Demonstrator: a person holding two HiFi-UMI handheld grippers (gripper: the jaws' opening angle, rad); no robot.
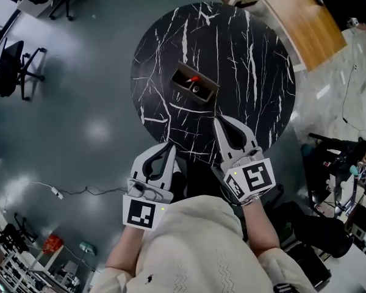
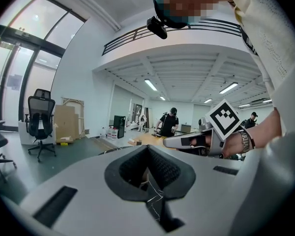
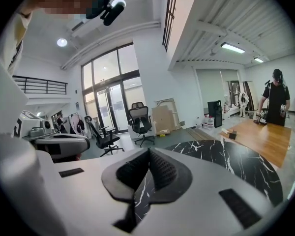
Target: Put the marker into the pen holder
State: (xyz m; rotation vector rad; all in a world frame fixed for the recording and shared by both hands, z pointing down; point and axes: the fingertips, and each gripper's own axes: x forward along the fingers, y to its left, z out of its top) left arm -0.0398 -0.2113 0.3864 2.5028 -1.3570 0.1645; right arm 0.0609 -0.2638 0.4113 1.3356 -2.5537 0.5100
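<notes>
Marker [image 1: 195, 79] lies inside the pen holder [image 1: 207, 96] at the table's [image 1: 256, 72] centre. Left claw [image 1: 170, 145] at 7 o'clock and right claw [image 1: 218, 121] at 6 are both closed, empty, pointing toward 12.

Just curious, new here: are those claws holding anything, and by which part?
Nothing is held: the left gripper and right gripper are both shut with nothing between them.

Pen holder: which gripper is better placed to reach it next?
Right, probably. The right gripper reaches over the table, nearer the pen holder; the left gripper sits farther back.
</notes>
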